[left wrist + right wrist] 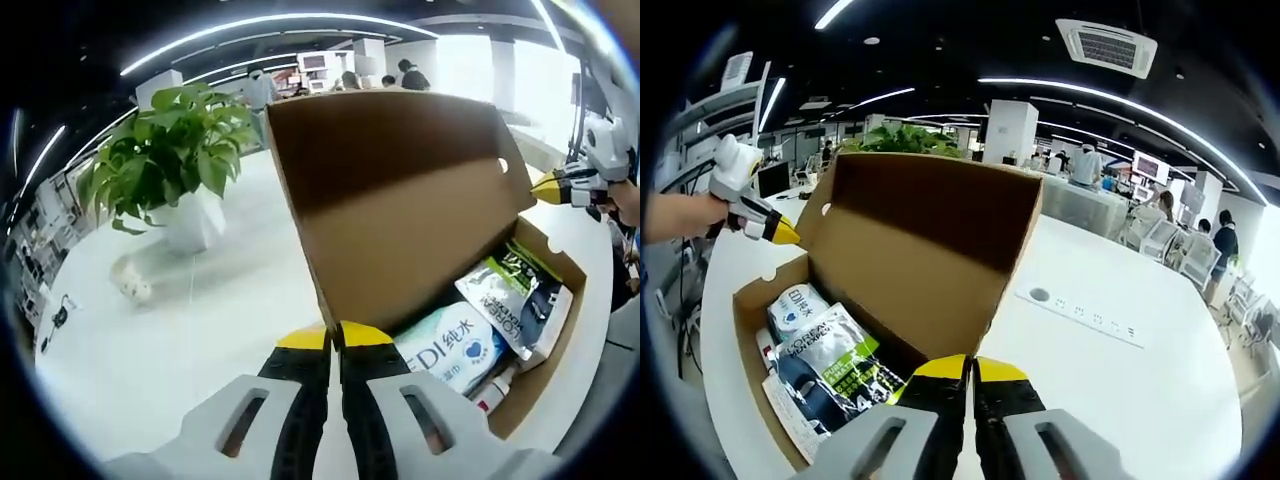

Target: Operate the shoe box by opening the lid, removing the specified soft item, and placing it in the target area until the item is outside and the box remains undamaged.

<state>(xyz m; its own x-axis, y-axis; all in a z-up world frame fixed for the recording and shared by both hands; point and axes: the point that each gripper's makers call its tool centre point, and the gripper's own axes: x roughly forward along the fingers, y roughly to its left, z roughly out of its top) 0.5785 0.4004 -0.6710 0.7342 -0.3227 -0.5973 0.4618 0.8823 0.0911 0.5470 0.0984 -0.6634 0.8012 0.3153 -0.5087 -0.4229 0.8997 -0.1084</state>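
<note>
In the left gripper view we see our left claw (333, 338) with its yellow-tipped jaws pressed together at the near corner of the shoe box (420, 250); whether they pinch the cardboard edge we cannot tell. The box stands on the white tabletop (200, 330) with its lid (400, 190) raised upright. Inside lie soft packets: a pale blue wet-wipe pack (455, 345) nearest our claw, and beside it a white and green pouch (510, 295) overlapping a dark packet. Left of the box on the tabletop stands a potted plant (170, 150) in a white pot, with a small pale object near it. At the far right edge the other gripper's yellow tip (555, 187) hovers just beside the lid's corner. In the right gripper view our right claw (970, 372) also has its jaws closed together, at the box's near corner (940, 300), and again we cannot tell if it holds anything. The lid (930, 220) stands open, the wipe pack (795, 305) and the green pouch (835, 355) lie inside, and the left gripper's tip (780, 232) sits near the far corner of the lid.
</note>
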